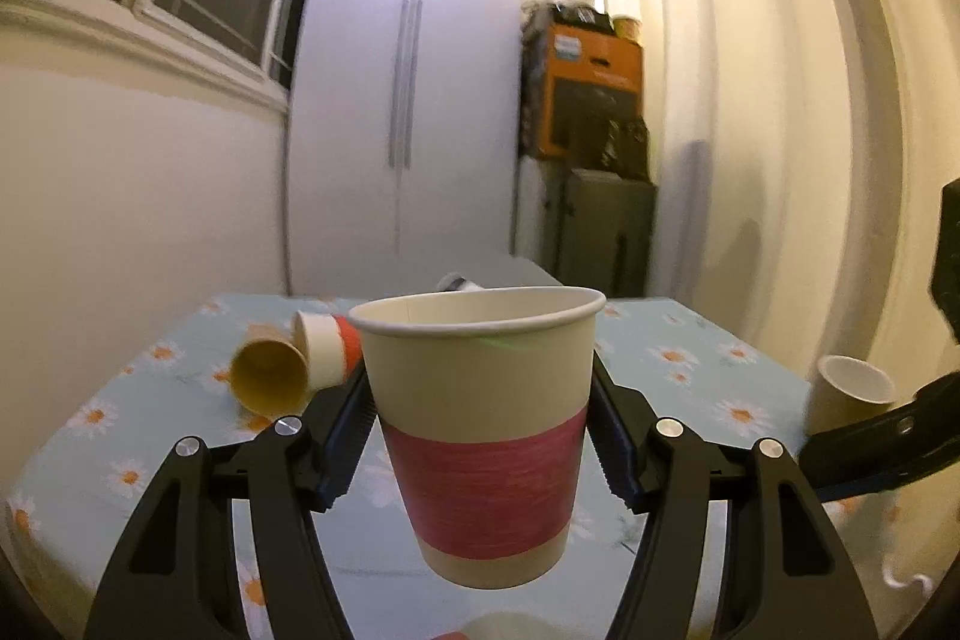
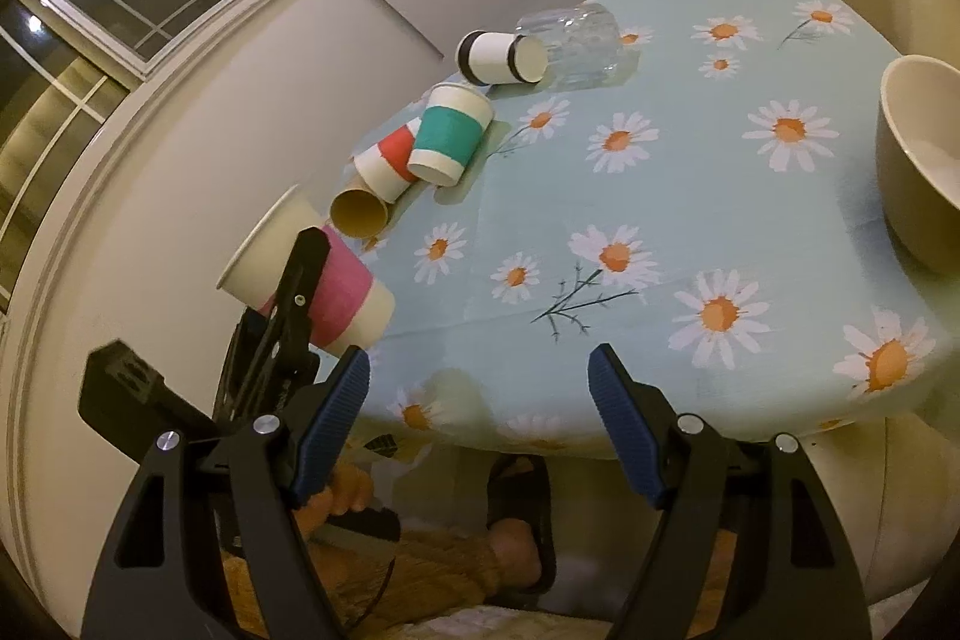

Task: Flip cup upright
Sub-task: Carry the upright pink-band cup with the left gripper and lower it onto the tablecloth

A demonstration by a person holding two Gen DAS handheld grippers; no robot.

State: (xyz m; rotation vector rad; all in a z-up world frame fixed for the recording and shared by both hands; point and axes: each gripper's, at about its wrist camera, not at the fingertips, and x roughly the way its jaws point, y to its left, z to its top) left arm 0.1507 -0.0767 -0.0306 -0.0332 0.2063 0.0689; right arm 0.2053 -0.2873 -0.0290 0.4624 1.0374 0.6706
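Observation:
My left gripper is shut on a paper cup with a pink band. It holds the cup upright, mouth up, a little above the daisy tablecloth. The right wrist view shows the same pink-banded cup at the table's near left edge, with the left gripper's finger across it. My right gripper is open and empty, just off the table's front edge.
Several cups lie on their sides at the left: a plain brown one, a red-banded one, a teal-banded one, a black-banded one. A clear glass lies behind. A beige cup stands at the right.

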